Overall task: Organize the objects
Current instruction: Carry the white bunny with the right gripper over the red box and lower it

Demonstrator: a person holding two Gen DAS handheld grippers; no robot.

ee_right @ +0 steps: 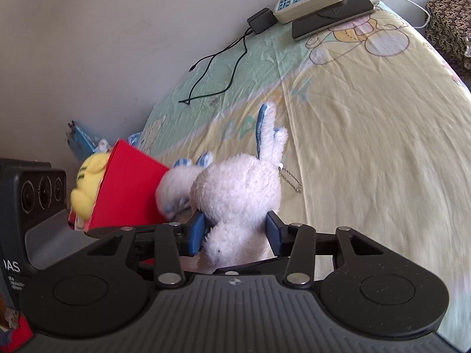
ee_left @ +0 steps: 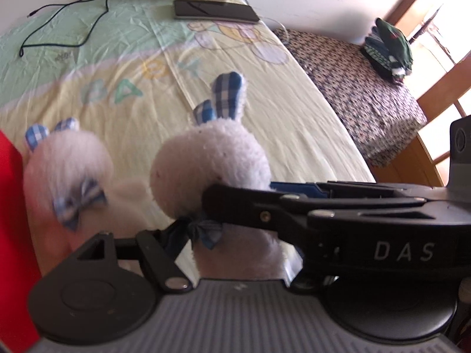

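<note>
Wrinkled pastel cotton bedsheet (ee_right: 368,147) ahead. Left of right claw (ee_right: 234,231): glossy red cardboard box (ee_right: 129,188), blurred second fluffy rabbit (ee_right: 173,182). Clamped between its blue pads: fuzzy white plush rabbit (ee_right: 235,194). Left claw (ee_left: 226,250) astride same rabbit; cannot tell its grip.

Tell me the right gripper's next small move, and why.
Probably swing the right gripper leftward to bring the white bunny to the red box opening. The gripper is shut on the bunny's body, a yellow plush sits at that opening, and a second bunny lies against the box.
</note>
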